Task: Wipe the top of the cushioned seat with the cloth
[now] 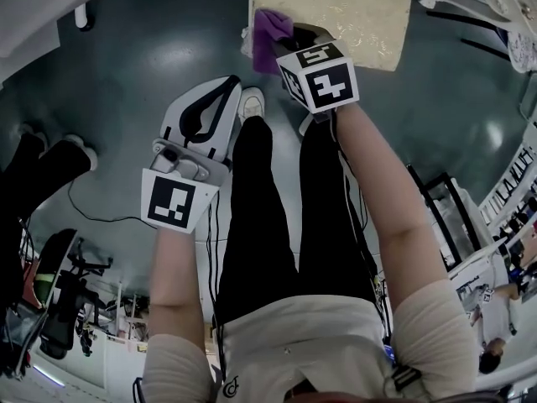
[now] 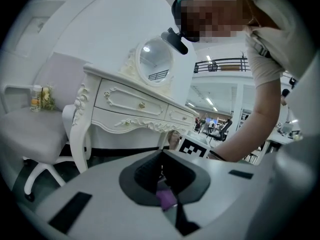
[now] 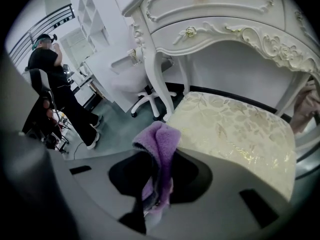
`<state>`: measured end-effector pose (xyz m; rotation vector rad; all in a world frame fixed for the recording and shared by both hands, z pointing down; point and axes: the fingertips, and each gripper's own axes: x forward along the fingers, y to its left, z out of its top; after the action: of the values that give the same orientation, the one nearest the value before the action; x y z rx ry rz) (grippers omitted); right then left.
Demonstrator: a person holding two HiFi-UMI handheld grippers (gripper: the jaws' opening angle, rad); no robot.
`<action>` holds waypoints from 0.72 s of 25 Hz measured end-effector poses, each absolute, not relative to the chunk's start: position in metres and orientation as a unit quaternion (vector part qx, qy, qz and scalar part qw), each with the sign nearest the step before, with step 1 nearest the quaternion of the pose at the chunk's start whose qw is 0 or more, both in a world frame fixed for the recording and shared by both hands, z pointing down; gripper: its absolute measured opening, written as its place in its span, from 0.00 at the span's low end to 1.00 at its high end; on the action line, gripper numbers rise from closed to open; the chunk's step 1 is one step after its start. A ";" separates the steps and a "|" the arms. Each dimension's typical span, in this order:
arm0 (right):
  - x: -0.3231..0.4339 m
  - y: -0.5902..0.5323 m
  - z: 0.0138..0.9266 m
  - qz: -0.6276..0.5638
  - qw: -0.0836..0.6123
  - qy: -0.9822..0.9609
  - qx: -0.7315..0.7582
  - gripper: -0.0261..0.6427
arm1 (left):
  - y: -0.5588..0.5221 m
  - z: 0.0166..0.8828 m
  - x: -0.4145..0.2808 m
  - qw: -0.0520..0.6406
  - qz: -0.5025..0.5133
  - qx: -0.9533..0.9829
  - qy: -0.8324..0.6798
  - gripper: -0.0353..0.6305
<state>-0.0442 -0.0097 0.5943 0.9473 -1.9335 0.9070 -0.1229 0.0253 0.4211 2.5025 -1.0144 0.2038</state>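
The cushioned seat has its whole patterned top open from above. A white dressing table rises close behind it and closes off the far side. One carved table leg stands just beside the seat's far left corner, and another leg stands beside its far right. To the left of the seat the teal floor lies open. A white swivel chair base sits farther back, and a person in black stands well apart. The wearer's own legs stand near the seat's front edge. On the right, what may be a white chair frame edges in.
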 end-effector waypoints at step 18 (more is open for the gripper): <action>0.063 -0.005 0.601 0.369 0.393 -0.747 0.389 0.17 | 0.022 0.423 -0.023 0.205 0.091 0.918 -0.326 0.07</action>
<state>0.0630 -0.0048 0.6006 0.9873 -1.8969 0.9366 -0.0230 0.0217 0.4234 2.5610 -0.9082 0.2543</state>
